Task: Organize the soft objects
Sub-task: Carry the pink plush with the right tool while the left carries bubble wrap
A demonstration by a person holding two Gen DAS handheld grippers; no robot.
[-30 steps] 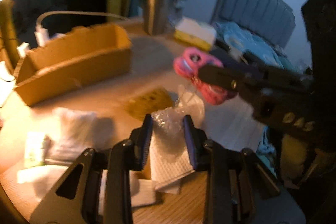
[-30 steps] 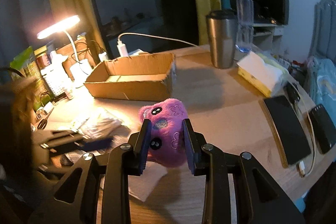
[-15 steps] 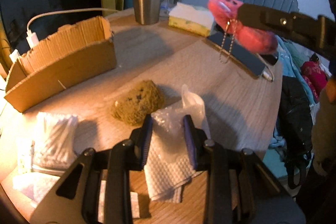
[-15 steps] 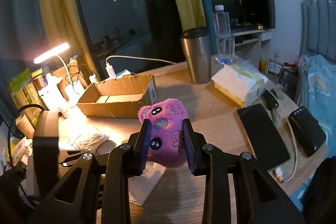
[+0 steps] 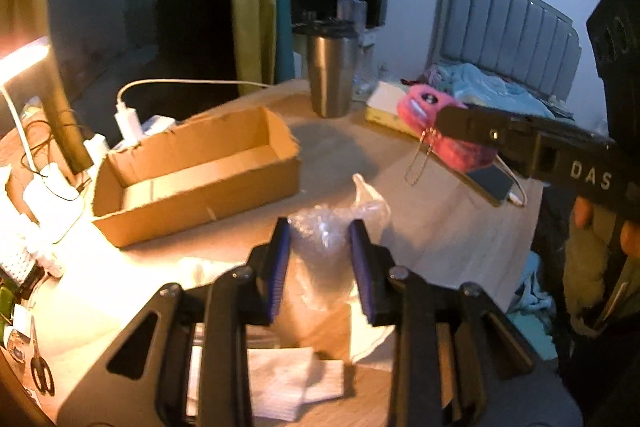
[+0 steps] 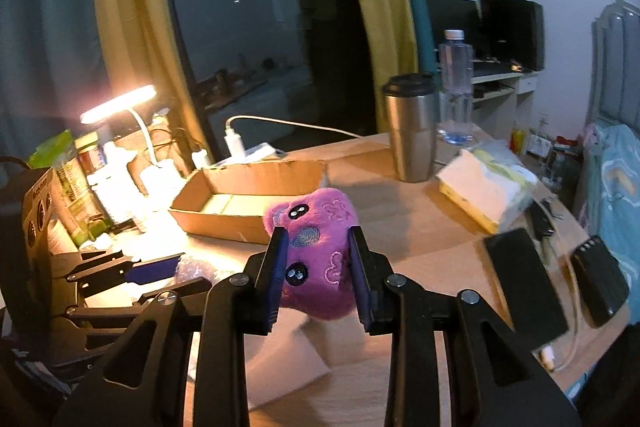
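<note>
My left gripper [image 5: 320,239] is shut on a clear crumpled bubble-wrap bag [image 5: 328,247] and holds it above the wooden table. My right gripper [image 6: 318,239] is shut on a pink-purple plush toy [image 6: 316,251] with black eyes; the toy also shows in the left wrist view [image 5: 440,135] with a bead chain hanging under it. An open cardboard box [image 5: 192,171] lies on the table ahead and left of both grippers; it also shows in the right wrist view [image 6: 248,199]. The left gripper shows in the right wrist view [image 6: 160,271] at lower left.
A steel tumbler [image 6: 410,131], a water bottle [image 6: 456,87] and a tissue pack [image 6: 488,191] stand behind the box. Two phones [image 6: 524,283] lie at the right edge. White paper towels [image 5: 288,379] lie under the left gripper. A lit lamp [image 6: 120,103], chargers and clutter fill the left side.
Both grippers have risen and turned toward the cardboard box with their loads. The brown sponge seen under the left gripper earlier is out of view now.
</note>
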